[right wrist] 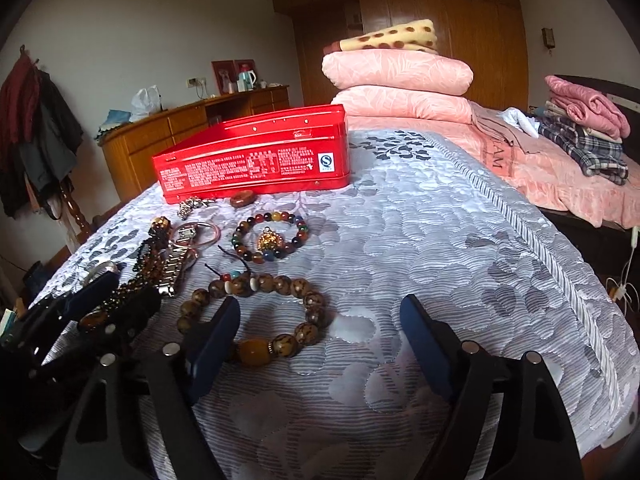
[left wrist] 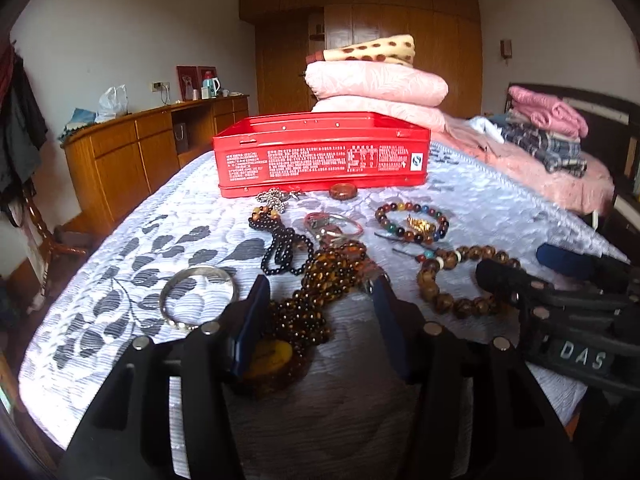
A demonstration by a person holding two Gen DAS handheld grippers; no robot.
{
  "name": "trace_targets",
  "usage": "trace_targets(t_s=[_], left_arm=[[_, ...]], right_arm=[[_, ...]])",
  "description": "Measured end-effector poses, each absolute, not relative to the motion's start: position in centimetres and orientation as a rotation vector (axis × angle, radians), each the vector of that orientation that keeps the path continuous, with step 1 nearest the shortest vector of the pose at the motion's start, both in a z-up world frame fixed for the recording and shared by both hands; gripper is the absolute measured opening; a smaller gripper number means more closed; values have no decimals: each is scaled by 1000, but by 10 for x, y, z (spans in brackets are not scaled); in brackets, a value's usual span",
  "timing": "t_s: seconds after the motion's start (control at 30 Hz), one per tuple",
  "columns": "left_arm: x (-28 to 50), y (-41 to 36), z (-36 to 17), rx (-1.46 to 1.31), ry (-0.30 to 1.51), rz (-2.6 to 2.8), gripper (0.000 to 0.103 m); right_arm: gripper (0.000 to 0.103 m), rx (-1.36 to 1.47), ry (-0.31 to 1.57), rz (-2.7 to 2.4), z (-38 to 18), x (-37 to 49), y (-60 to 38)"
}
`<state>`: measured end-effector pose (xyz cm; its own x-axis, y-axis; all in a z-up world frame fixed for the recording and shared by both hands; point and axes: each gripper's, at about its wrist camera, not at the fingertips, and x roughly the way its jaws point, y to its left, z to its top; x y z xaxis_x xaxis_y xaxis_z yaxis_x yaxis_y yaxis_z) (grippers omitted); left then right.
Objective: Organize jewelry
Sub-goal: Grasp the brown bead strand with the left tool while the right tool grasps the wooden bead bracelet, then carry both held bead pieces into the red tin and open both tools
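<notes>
A bedroom mattress in grey-and-white leaf quilting serves as sorting ground for a scatter of jewelry. At far left, a silver bangle lies flat on the cover, just outside the left gripper. That gripper's blue pads stand on either side of a heap of small brown beads — a tiger-eye necklace with a yellow amber pendant — the left pad against the heap, the right pad just beside it; whether they actually pinch the strand cannot be told. Beyond it lie a black bead strand, a pink ring-shaped bangle, a small silver chain and a brown stone ring, the last two just in front of the red tin box, which stands open-topped toward the middle of the bed. To the right rest a multicoloured bead bracelet ringing a gold charm, and nearer, a large brown wooden-bead bracelet with one amber bead. The right gripper hangs released — its left pad overlaps that bracelet's near edge, its right pad well apart over bare quilting, nothing clamped. Far right, folded pink quilts and plaid clothing are stacked.
</notes>
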<state>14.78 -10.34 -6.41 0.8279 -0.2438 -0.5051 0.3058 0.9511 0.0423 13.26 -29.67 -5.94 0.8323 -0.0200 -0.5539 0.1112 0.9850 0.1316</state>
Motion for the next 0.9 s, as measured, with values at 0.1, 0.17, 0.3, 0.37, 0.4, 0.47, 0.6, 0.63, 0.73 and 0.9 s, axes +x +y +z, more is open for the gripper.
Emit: trace_targets(t_s=[0.1, 0.17, 0.3, 0.37, 0.4, 0.47, 0.6, 0.63, 0.73, 0.9], left_arm=[[148, -101, -62, 106, 535, -303, 53], [151, -98, -60, 90, 552, -311, 47], [154, -95, -60, 102, 559, -312, 34], [156, -91, -58, 74, 571, -323, 22], [157, -88, -57, 57, 577, -331, 22], [162, -80, -54, -5, 609, -369, 21], [167, -74, -50, -51, 654, -395, 21], [168, -75, -49, -42, 668, -390, 21], [172, -82, -48, -9, 699, -371, 21], [179, -88, -50, 10, 721, -367, 25]], right_arm=[[74, 149, 601, -84, -59, 135, -296], [66, 143, 607, -77, -59, 136, -295], [49, 131, 626, -55, -58, 141, -291], [33, 128, 634, -46, -57, 143, -289], [30, 128, 638, -43, -56, 144, -289], [23, 151, 653, -13, -56, 146, -291], [12, 197, 675, 8, -54, 148, -299], [12, 213, 685, 15, -54, 149, -301], [12, 223, 699, 14, -54, 151, -301], [16, 212, 711, 8, -54, 156, -300]])
